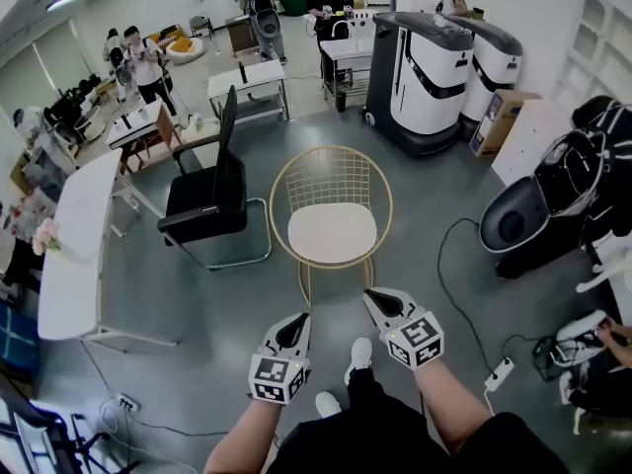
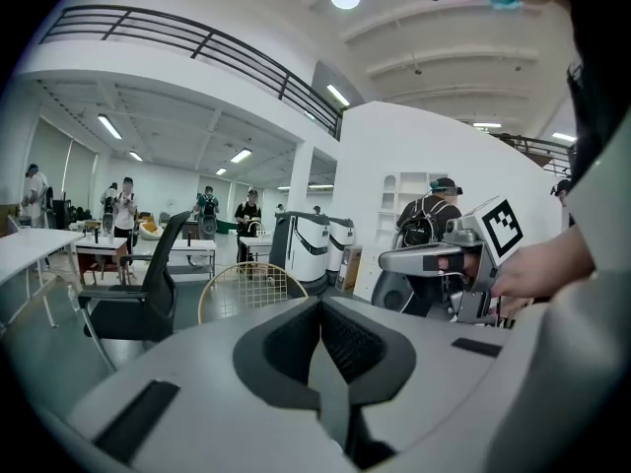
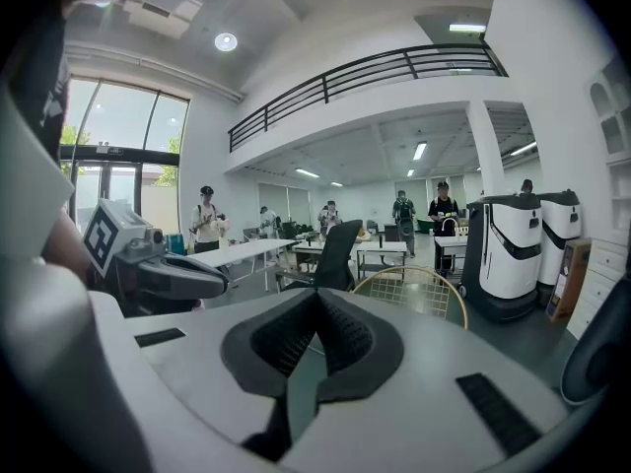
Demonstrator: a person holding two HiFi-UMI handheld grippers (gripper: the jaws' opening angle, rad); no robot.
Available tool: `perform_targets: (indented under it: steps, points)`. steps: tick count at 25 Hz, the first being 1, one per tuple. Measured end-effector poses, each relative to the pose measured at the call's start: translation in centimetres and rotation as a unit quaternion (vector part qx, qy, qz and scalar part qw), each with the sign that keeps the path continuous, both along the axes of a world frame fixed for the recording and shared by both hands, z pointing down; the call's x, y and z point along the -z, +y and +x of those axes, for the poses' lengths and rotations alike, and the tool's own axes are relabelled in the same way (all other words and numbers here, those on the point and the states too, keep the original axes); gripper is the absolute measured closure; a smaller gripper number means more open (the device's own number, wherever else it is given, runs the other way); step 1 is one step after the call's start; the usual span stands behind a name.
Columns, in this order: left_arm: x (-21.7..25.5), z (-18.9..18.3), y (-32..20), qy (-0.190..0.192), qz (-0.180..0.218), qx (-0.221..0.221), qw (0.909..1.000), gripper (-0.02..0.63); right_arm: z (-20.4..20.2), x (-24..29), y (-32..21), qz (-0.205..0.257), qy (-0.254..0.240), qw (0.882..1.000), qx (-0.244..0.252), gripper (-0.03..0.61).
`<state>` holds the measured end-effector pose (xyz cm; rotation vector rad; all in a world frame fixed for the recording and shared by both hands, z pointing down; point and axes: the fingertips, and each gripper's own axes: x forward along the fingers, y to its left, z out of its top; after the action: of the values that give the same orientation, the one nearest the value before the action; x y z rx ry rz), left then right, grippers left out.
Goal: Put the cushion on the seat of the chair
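Grey floor [image 1: 427, 197], cushion [image 1: 332, 233] on wire chair [image 1: 334, 172]

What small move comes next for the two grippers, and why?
Probably no further grasp: just hold both back. The white cushion already lies flat on the seat of the gold wire chair, looking roughly centred. The left gripper and right gripper are shut with nothing between their jaws, short of the chair.
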<state>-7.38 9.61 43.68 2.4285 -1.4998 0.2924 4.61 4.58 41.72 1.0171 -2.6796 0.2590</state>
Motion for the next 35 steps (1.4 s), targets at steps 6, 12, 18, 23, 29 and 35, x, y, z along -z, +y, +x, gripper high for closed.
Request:
perform_targets:
  steps: [6,12,18,23,29,35]
  points:
    - [-1.4,0.2,3.6,0.001,0.001,-0.015,0.9999,0.597,0.5,-1.2,4.3,-0.002,-0.001,1.000,-0.015,0.566]
    - [-0.4,0.6,4.3,0.005,0.010,-0.023,0.9997,0.597,0.6,-1.3,5.6,-0.006,-0.003,1.000,-0.020,0.566]
    - [0.2,0.5,3.6,0.009,0.016,-0.024,0.9995,0.597,0.0,-0.9,5.3,-0.002,0.002,1.000,-0.017,0.566]
    - [-0.1,0.0,3.8,0.009,0.018,-0.021,0.9996,0.597,-0.4,-1.1,5.4,0.001,0.004,1.000,-0.016,0.566]
    - [0.2,-0.7,3.8,0.010,0.017,-0.015,0.9997,0.597,-1.3,-1.0,5.4,-0.002,0.003,1.000,-0.009,0.566]
    - [0.0,-1.0,4.4,0.010,0.017,-0.017,0.9997,0.597,-1.7,-1.1,6.1,0.000,0.001,1.000,-0.010,0.566]
